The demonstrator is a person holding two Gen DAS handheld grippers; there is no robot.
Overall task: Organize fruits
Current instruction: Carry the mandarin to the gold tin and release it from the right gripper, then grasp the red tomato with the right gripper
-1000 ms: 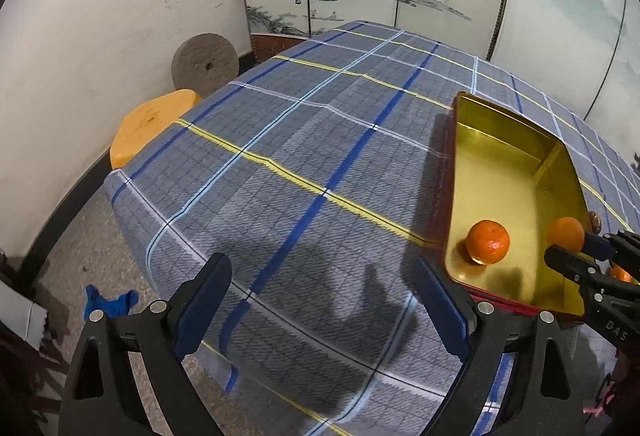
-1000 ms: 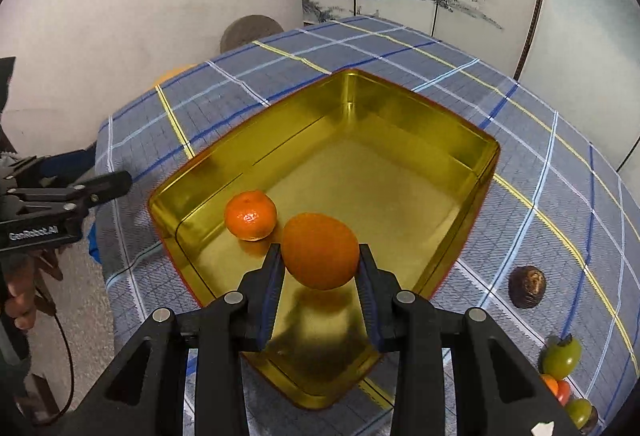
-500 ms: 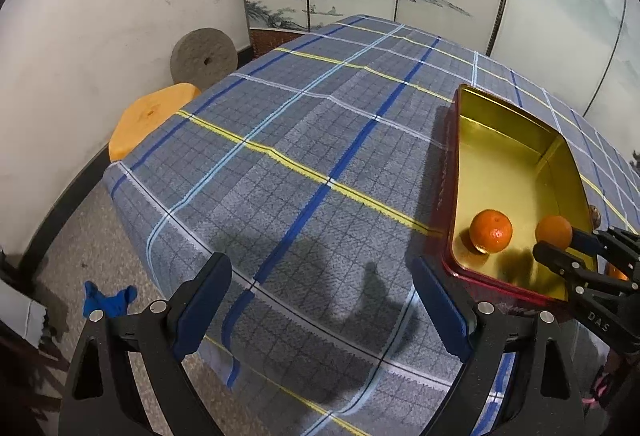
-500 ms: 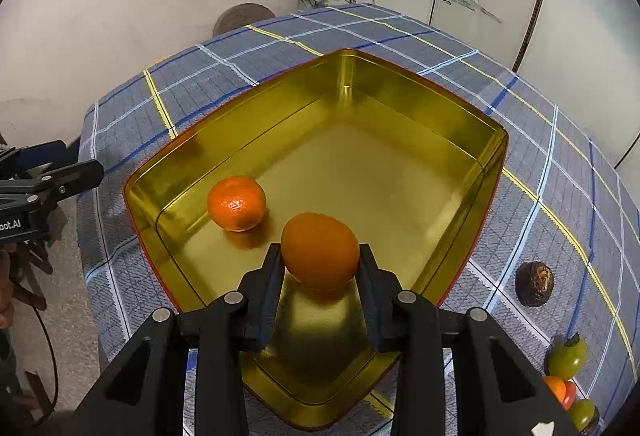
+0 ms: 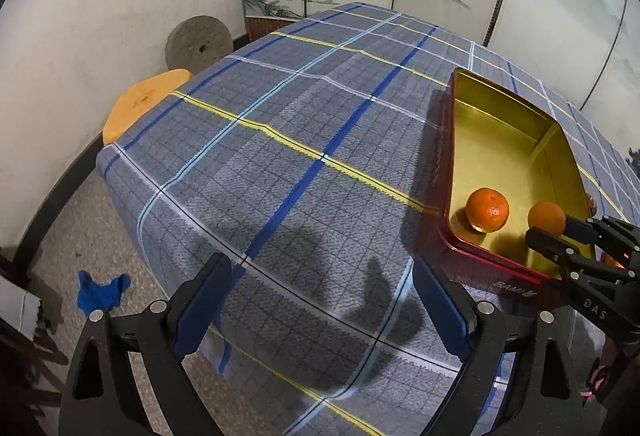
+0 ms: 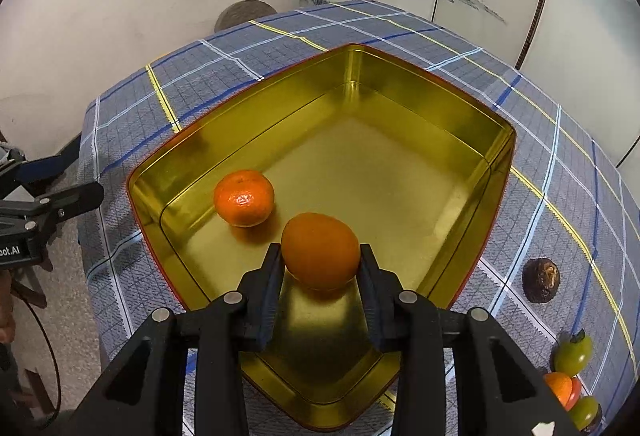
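Currently under inspection: fruit sorting, one orange being carried into the tin.
Right gripper: its fingers are clenching an orange from both sides, holding it over the near corner of the tin; whether the fruit is touching the floor cannot be told.
Left gripper: its fingers are standing spread apart, grasping nothing, hovering off the tin's left side over the checked tablecloth.
Second orange: lying inside the tin, just left of the held one.
Remaining fruit: a dark brown fruit and green tomatoes are sitting on the cloth right of the tin.
Risk, roll: a release from height is likely sending the round fruit rolling across the slick metal floor into its neighbour.
Risk, bruising: a firm squeeze is possibly marking the soft skin.
Risk, tin: a finger catching the rim on withdrawal could be shifting the tin.
Markings: "BAMI" is showing on the tin's red outer wall; "DAS" on the right gripper; "ot.AI", partly cut off, on the left gripper.
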